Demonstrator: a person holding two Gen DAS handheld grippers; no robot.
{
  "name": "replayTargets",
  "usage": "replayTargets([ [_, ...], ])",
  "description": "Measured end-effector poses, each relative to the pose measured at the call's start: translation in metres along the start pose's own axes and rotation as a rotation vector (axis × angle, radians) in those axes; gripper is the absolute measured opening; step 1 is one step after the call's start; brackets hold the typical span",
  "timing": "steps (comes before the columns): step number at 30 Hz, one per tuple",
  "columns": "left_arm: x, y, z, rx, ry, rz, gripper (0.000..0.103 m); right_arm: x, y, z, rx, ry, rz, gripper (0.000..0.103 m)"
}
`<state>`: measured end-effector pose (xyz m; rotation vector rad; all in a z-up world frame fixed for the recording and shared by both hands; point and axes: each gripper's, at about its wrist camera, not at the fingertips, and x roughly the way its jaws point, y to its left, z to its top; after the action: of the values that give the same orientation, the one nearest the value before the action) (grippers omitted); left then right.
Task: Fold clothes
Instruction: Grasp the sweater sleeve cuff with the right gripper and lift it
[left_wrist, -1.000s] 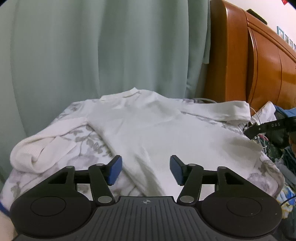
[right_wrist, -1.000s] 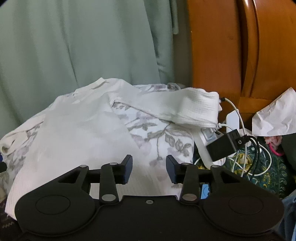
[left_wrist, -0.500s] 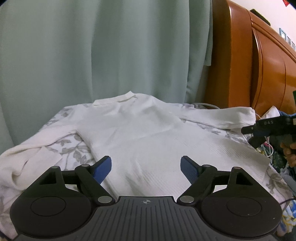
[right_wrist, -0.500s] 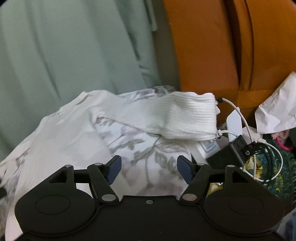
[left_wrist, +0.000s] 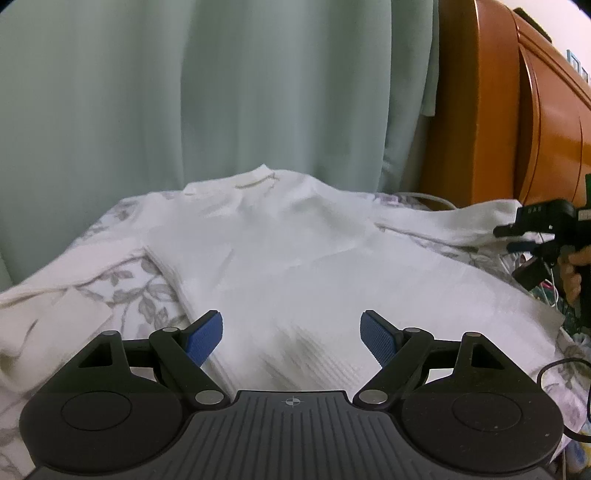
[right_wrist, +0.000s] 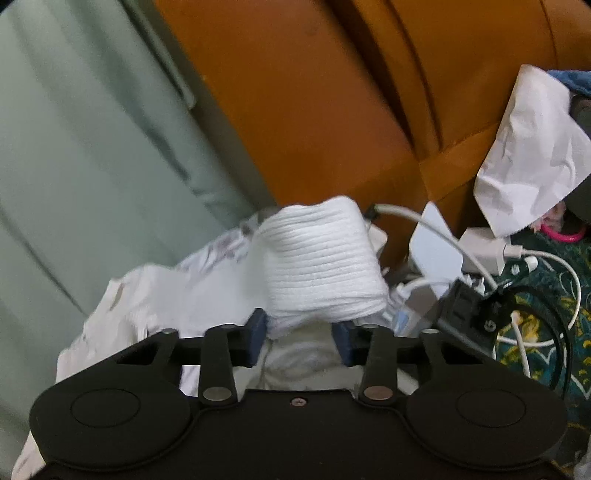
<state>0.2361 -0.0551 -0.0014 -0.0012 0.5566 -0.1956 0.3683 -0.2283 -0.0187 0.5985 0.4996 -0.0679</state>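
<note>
A white long-sleeved sweater (left_wrist: 295, 266) lies flat on a floral bedsheet (left_wrist: 125, 291), collar toward the curtain, sleeves spread left and right. My left gripper (left_wrist: 291, 336) is open and empty, hovering over the sweater's lower hem. My right gripper (right_wrist: 301, 339) is at the ribbed cuff of the right sleeve (right_wrist: 321, 266); its jaws sit on either side of the cuff, with gaps showing. It also shows at the right edge of the left wrist view (left_wrist: 517, 238), by the sleeve end (left_wrist: 491, 218).
A green curtain (left_wrist: 221, 92) hangs behind the bed. An orange wooden headboard (right_wrist: 332, 103) stands at the right. White cables and chargers (right_wrist: 480, 258), a black adapter (right_wrist: 465, 302) and crumpled white paper (right_wrist: 528, 155) lie beside the sleeve cuff.
My right gripper moved forward to the right sleeve cuff, which now sits between its jaws. My left gripper opened wider and rose slightly over the hem.
</note>
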Motion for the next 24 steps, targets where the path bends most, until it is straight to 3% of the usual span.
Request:
replayTargets([
  [2, 0.003, 0.003, -0.002, -0.006, 0.007, -0.004, 0.081, -0.001, 0.005, 0.004, -0.006, -0.028, -0.009, 0.010],
  [15, 0.003, 0.026, -0.003, -0.025, 0.004, 0.023, 0.081, -0.026, 0.055, 0.059, -0.147, -0.333, -0.073, 0.007],
  [24, 0.008, 0.031, -0.004, -0.038, 0.014, 0.024, 0.081, -0.014, 0.071, 0.066, -0.243, -0.347, -0.092, 0.007],
])
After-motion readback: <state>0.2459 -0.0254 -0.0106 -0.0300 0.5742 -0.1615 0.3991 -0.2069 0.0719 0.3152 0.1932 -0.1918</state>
